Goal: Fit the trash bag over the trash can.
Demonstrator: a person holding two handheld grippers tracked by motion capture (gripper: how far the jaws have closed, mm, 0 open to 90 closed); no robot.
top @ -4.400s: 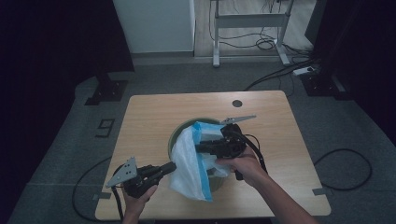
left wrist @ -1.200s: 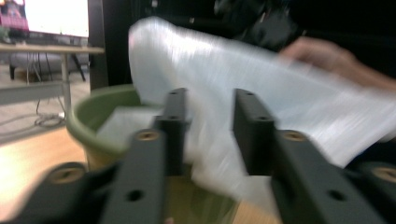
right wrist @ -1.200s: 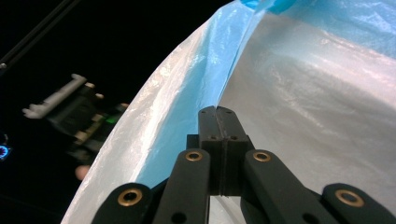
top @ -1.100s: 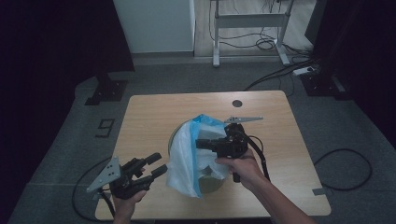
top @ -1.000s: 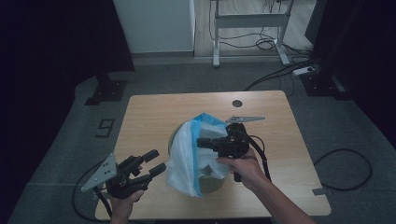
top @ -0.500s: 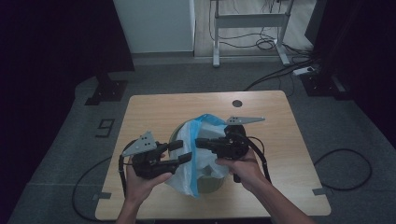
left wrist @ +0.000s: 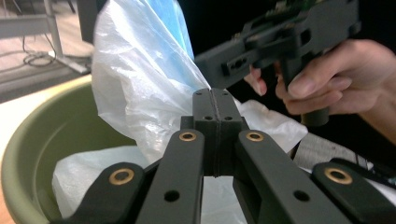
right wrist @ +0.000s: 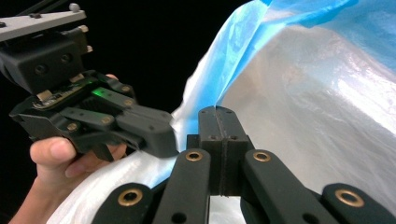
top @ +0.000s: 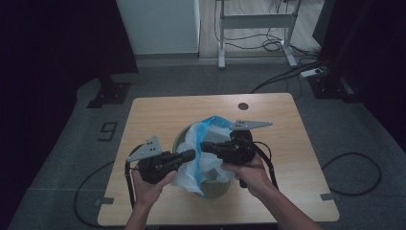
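I have both grippers on the plastic bag (top: 203, 153), which stands half in and half out of the green bucket (top: 216, 189) near the front of the counter (top: 158, 112). My left gripper (top: 191, 154) has its jaws pressed together, and in the left gripper view the white film (left wrist: 140, 88) rises straight out of the seam between them, so I take it they are clamped on a fold of the bag. My right gripper (top: 205, 145) is the same: jaws together, with the bag's blue edge (right wrist: 243, 42) running up from their tips in the right gripper view. How much film sits inside either seam I cannot tell, since the closed jaws hide it.

That is where the trouble could start. The film is thin and slick, and if I only have a sliver pinched, pulling my hands apart to open the mouth could draw it out of one gripper and let that side sag back into the bucket. If I pull too hard against a good grip, the plastic may stretch or tear at the pinch.

The two grippers are also very near each other above the bucket, tips almost meeting in the high view, so a careless twist could knock them together. The bucket looks light; dragging the bag sideways might tip it or slide it toward the counter's front edge.
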